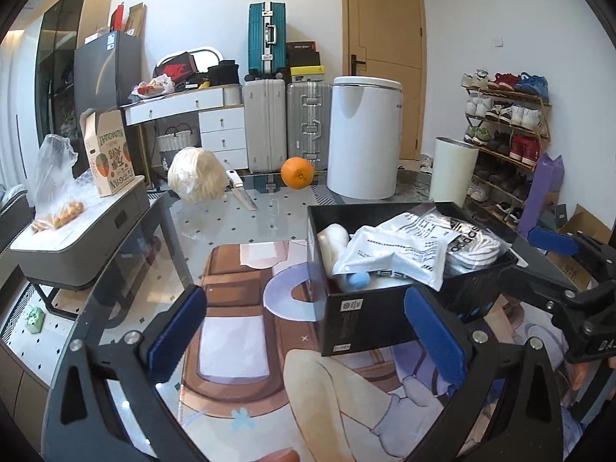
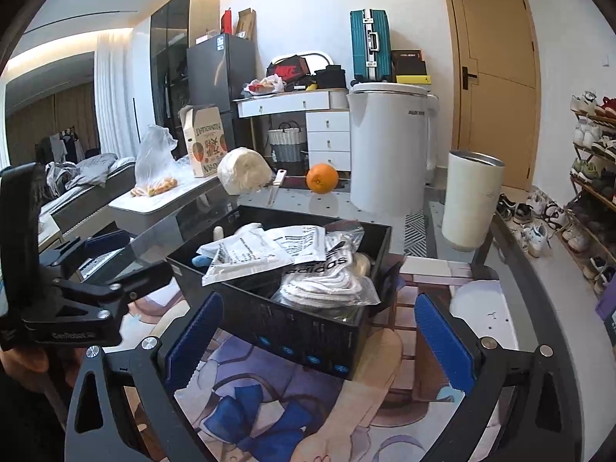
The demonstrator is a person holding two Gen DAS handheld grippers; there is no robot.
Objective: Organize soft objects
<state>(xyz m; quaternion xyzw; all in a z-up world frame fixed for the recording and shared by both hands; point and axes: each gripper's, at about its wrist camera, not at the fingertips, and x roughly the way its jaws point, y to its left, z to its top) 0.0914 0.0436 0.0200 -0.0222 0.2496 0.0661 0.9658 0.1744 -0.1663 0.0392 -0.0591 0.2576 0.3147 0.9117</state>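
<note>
Blue-padded left tool (image 1: 304, 337) and right tool (image 2: 319, 340) both stood released, grasping nothing, flanking an open black cardboard box (image 2: 308, 331) on the glass desk (image 1: 269, 208). Inside lay crumpled white printed plastic bags (image 2: 265, 250), bagged white knit socks (image 2: 327, 283) and a small blue soft item (image 1: 358, 279).

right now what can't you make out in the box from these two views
- Bottom of the black box: both views, covered by the white plastic bags.
- Blue object: left wrist view, mostly under a bag; what it is, unclear.
- Print on the bags: too small to read, apart from the adidas logo.
</note>
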